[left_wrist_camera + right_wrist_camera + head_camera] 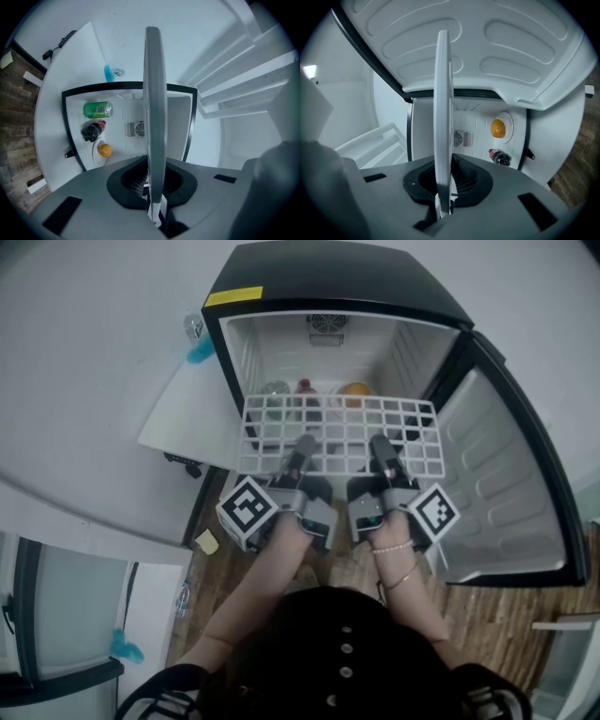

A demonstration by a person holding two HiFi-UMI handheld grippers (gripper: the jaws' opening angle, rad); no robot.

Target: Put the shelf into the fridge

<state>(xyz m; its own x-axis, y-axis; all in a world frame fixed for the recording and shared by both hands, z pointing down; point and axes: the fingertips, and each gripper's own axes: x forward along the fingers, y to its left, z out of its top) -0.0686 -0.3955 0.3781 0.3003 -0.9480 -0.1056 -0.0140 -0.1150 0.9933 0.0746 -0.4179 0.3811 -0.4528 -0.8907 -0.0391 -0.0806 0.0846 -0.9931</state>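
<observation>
A white wire-grid shelf (342,432) is held level in front of the open mouth of a small black fridge (328,277). My left gripper (302,454) is shut on the shelf's near edge left of centre. My right gripper (382,454) is shut on the same edge right of centre. In the left gripper view the shelf (154,117) runs edge-on out of the left gripper (154,206). The right gripper view shows the shelf (442,117) the same way, clamped in the right gripper (443,201). The fridge door (506,484) stands open at the right.
On the fridge floor lie a green can (97,109), a dark bottle (91,131) and an orange (105,150) on a small plate. A white panel (187,418) leans left of the fridge, with a blue-capped bottle (197,343) behind it. The floor is wooden.
</observation>
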